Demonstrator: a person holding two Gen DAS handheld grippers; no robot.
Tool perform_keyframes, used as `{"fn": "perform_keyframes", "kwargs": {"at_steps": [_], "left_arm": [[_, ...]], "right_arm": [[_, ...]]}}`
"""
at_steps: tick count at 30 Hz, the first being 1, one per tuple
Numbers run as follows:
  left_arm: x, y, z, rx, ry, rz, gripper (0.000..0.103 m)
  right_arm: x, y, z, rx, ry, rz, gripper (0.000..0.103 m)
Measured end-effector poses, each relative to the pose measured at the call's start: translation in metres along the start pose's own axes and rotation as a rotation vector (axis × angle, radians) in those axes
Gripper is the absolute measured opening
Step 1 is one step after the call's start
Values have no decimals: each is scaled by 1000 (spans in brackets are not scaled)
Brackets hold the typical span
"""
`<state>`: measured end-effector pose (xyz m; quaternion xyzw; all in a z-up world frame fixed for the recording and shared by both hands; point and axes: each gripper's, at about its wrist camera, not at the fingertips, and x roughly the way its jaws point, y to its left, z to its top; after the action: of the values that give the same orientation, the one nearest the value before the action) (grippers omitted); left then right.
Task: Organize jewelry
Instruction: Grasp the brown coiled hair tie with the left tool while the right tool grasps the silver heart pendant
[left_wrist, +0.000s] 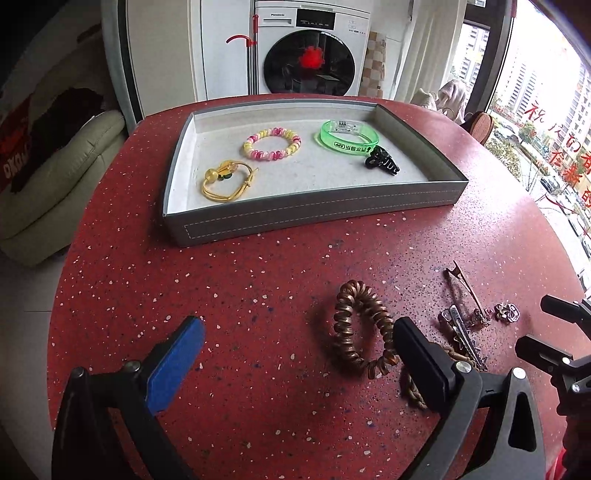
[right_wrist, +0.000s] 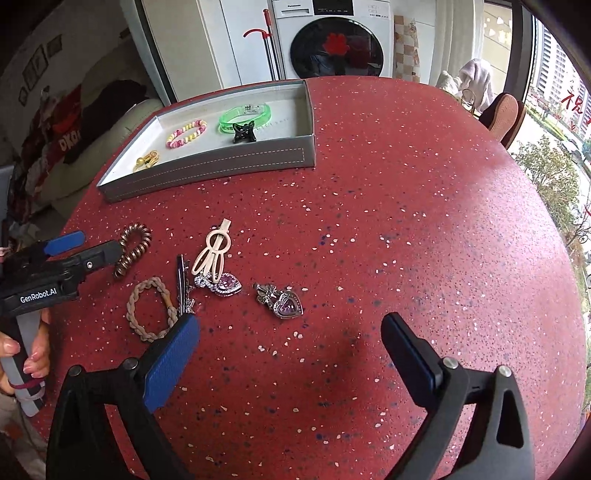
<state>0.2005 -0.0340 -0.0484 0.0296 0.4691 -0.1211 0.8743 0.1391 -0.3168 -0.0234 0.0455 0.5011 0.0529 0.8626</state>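
- The left tool (left_wrist: 299, 347) stands with its jaws spread wide and empty, low over the red speckled round surface (left_wrist: 258, 266); its dark finger sits just at the brown coiled spiral hair tie (left_wrist: 360, 328), which lies outside the gap, so closing now would likely pinch nothing or flick the coil aside
- The right tool (right_wrist: 290, 343) is likewise agape and holds nothing, hovering near the silver heart pendant with a purple stone (right_wrist: 280, 301)
- The loose pieces crowd together: the beige braided rope bracelet (right_wrist: 149, 310), the cream plastic hair clip (right_wrist: 214, 251) and a second purple-stone pendant (right_wrist: 221, 284) lie touching or just beside one another, so a grab could drag a neighbour along
- The grey shallow tray with a pale lining (left_wrist: 314, 210) is well apart at the far side and already holds a green translucent bangle (left_wrist: 347, 138), a pink-and-yellow beaded bracelet (left_wrist: 271, 144), a gold wire bangle (left_wrist: 227, 181) and a black claw clip (left_wrist: 380, 166); a springy coil dropped there may bounce or land on these
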Motion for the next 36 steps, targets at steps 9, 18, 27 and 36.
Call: {"fn": "perform_keyframes", "kwargs": {"at_steps": [9, 18, 27, 36], "left_arm": [[8, -6, 1, 17, 14, 20, 103], [9, -12, -3, 48, 18, 35, 79], [6, -15, -3, 73, 17, 16, 52], [-2, -13, -3, 77, -7, -27, 30]], "right_arm": [[18, 16, 6, -109, 32, -40, 70], [16, 26, 6, -157, 26, -52, 51], [15, 32, 6, -172, 37, -43, 26], [11, 29, 3, -149, 30, -45, 19]]}}
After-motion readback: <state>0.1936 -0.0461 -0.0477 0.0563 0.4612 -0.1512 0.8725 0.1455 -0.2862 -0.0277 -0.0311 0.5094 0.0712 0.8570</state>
